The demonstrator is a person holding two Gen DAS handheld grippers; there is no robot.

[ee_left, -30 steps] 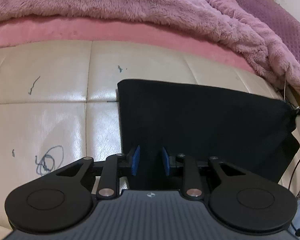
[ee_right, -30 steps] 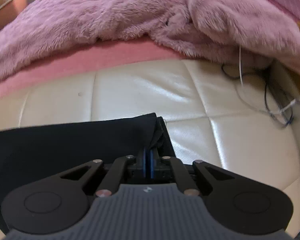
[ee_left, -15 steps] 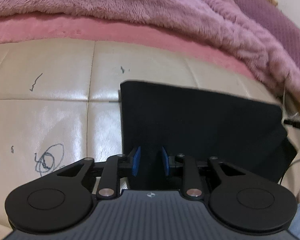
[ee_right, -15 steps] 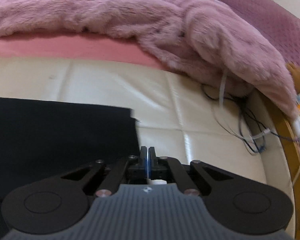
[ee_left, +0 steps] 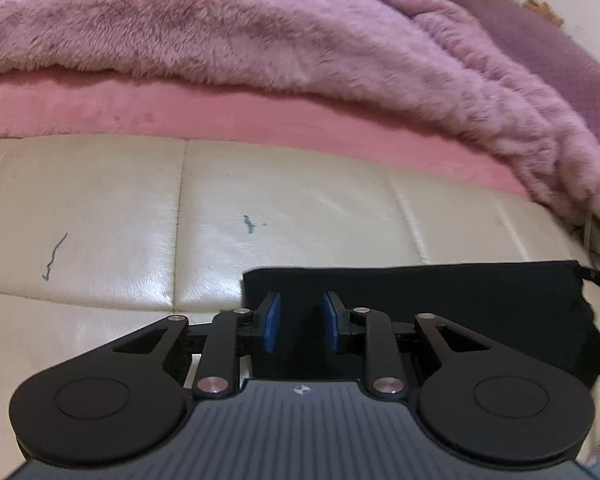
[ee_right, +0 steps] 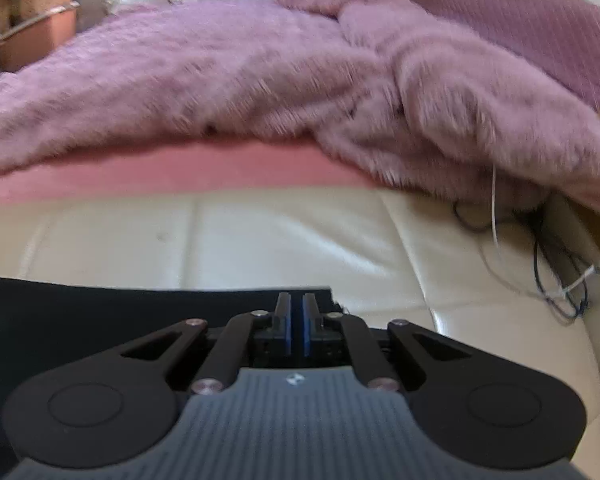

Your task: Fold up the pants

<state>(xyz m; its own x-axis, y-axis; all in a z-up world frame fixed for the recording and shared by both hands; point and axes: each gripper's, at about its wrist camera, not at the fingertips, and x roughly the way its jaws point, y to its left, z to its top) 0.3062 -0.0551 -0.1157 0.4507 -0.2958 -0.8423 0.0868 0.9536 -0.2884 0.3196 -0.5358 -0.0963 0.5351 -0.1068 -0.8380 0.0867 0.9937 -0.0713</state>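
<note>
The black pants (ee_left: 440,304) lie folded flat on the cream leather surface (ee_left: 100,220); they also show in the right wrist view (ee_right: 100,312). My left gripper (ee_left: 300,322) is open over the left end of the pants, with cloth showing between its blue pads. My right gripper (ee_right: 296,322) sits at the right end of the pants, its blue pads close together with a narrow gap. I cannot see cloth between them.
A fluffy pink blanket (ee_left: 260,40) and a pink sheet (ee_left: 220,116) lie behind the pants. Loose cables (ee_right: 556,276) lie on the cream surface at the right. A purple cushion (ee_right: 520,20) stands at the back right. Pen marks (ee_left: 54,256) dot the leather.
Both grippers have drawn back and tilted up, so less of the pants shows. The right gripper let the corner of the pants down flat; its pads have parted slightly.
</note>
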